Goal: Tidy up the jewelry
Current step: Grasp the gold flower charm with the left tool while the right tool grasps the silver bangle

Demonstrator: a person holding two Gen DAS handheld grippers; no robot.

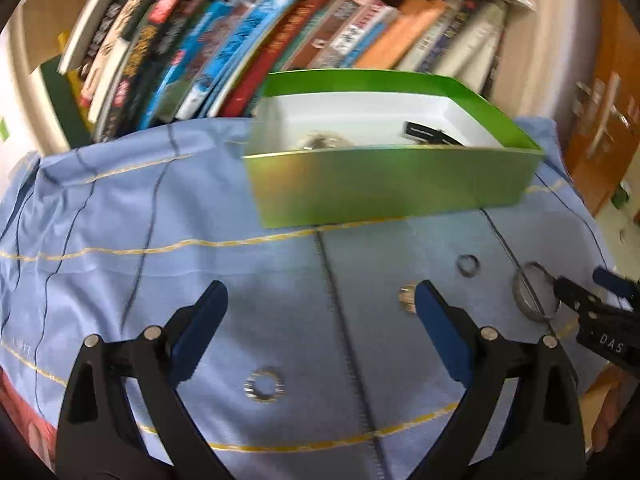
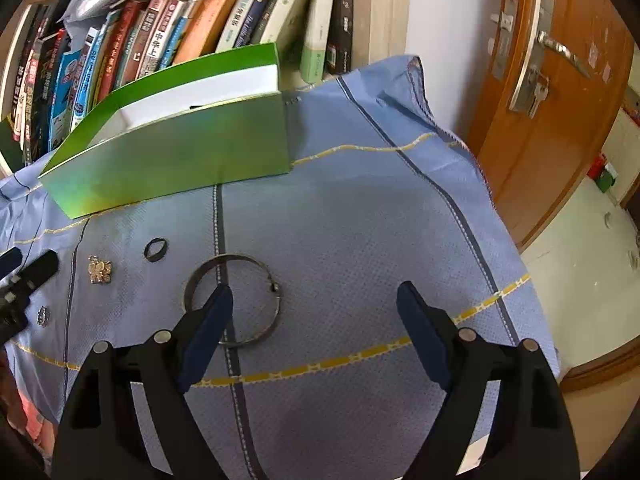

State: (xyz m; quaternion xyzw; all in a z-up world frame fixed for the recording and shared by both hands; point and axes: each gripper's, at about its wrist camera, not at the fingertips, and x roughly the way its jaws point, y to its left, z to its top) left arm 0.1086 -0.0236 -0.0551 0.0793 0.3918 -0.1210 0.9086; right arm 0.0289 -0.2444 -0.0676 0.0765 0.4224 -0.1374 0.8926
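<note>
A green box (image 1: 384, 184) with a white inside stands on the blue cloth (image 1: 168, 272); a silvery piece (image 1: 320, 141) and a black item (image 1: 428, 134) lie in it. On the cloth lie a sparkly ring (image 1: 264, 384), a gold brooch (image 1: 407, 298), a dark ring (image 1: 468, 266) and a silver bangle (image 1: 534, 296). My left gripper (image 1: 320, 300) is open and empty above the cloth, the sparkly ring between its fingers. My right gripper (image 2: 314, 300) is open and empty; its left finger (image 2: 208, 320) overlaps the bangle (image 2: 234, 300). The brooch (image 2: 99, 270), dark ring (image 2: 155, 249) and box (image 2: 168, 156) show in the right wrist view too.
A shelf of upright books (image 1: 240, 40) stands right behind the box. A wooden door (image 2: 560, 100) with a metal handle is at the right. The cloth's right edge (image 2: 500, 220) drops off to the floor. A red patterned cover (image 1: 24, 412) shows under the cloth at lower left.
</note>
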